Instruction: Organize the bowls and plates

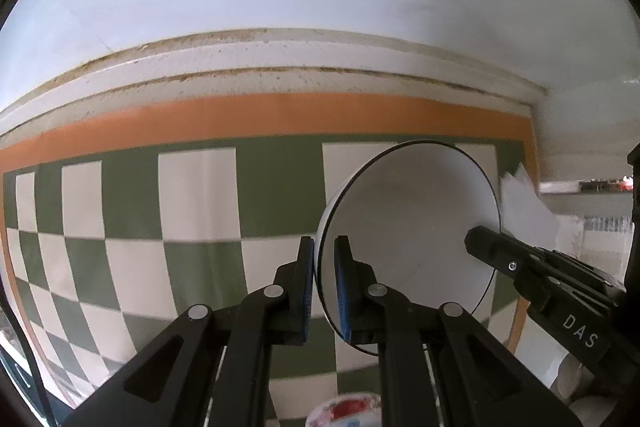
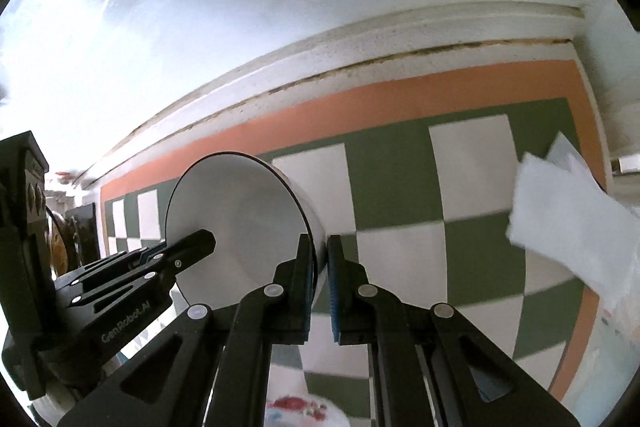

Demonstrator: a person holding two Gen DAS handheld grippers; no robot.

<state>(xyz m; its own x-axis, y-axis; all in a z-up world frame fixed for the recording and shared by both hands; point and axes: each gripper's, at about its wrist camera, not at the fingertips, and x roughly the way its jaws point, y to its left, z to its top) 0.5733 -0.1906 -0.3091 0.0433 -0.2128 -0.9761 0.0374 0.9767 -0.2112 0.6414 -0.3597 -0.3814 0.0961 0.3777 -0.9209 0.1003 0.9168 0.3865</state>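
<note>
A white bowl with a thin dark rim (image 1: 412, 219) hangs tilted above a green-and-cream checked mat (image 1: 192, 195). My left gripper (image 1: 324, 247) is shut on the bowl's left rim, one blue pad inside and one outside the wall. In the right wrist view the same bowl (image 2: 240, 219) sits at centre left, and my right gripper (image 2: 319, 247) is shut on its opposite rim. Each view shows the other gripper reaching the bowl's far edge: the right gripper (image 1: 480, 243) and the left gripper (image 2: 202, 243).
The mat has an orange border (image 1: 280, 115) and ends at a white skirting and wall (image 1: 280, 63). A flower-patterned dish (image 1: 344, 409) lies below the grippers, also seen as a flowered dish (image 2: 296, 409). White paper (image 2: 568, 215) lies at the mat's right edge.
</note>
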